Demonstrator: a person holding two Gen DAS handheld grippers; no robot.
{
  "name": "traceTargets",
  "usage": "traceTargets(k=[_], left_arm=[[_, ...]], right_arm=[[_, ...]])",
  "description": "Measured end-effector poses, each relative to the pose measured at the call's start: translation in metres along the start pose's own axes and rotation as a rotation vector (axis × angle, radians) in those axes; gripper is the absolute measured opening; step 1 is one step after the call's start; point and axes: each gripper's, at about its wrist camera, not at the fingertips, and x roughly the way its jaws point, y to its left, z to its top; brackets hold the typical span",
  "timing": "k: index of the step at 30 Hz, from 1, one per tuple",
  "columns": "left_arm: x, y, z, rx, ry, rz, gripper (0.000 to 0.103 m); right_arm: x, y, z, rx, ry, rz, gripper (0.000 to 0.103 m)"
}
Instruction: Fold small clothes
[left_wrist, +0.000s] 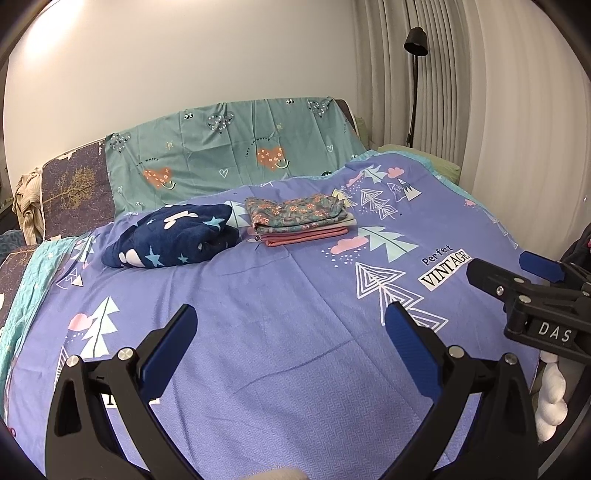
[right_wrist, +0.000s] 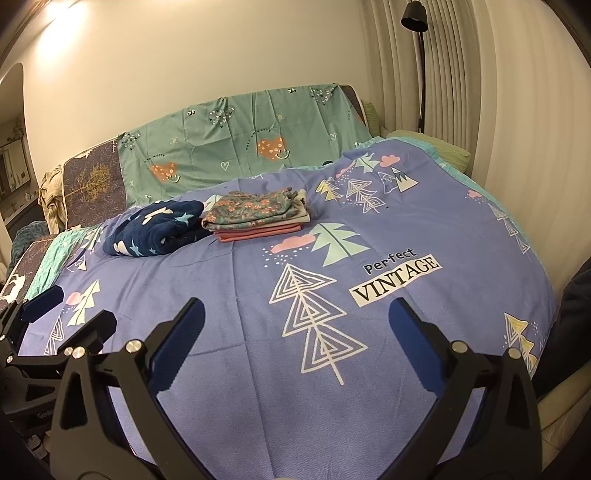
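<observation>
A neat stack of folded small clothes (left_wrist: 301, 218), floral piece on top and pink pieces below, lies at the far middle of the purple patterned bedspread (left_wrist: 280, 332); it also shows in the right wrist view (right_wrist: 258, 214). A crumpled navy star-print garment (left_wrist: 173, 240) lies just left of the stack, also in the right wrist view (right_wrist: 155, 230). My left gripper (left_wrist: 291, 325) is open and empty over the near bedspread. My right gripper (right_wrist: 295, 321) is open and empty beside it, also seen in the left wrist view (left_wrist: 517, 271).
A teal heart-print sheet (left_wrist: 236, 147) drapes the headboard behind. A beige garment (left_wrist: 27, 199) hangs at far left. A black floor lamp (left_wrist: 415, 74) and curtains (left_wrist: 480, 110) stand at right. White fluffy fabric (left_wrist: 552, 398) sits off the bed's right edge.
</observation>
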Motion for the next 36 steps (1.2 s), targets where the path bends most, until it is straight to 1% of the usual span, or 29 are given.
traceTargets(k=[8,19,36], left_arm=[[0.003,-0.002,0.000,0.002,0.008,0.004,0.102],[0.007,-0.007,-0.002,0.012,0.025,-0.013,0.102],[0.010,-0.010,-0.004,0.018,0.041,-0.014,0.102]], right_arm=[[0.003,-0.007,-0.001,0.011,0.008,-0.002,0.101],[0.005,-0.013,-0.004,0.021,0.018,-0.006,0.101],[0.008,-0.014,-0.008,0.026,0.030,-0.008,0.101]])
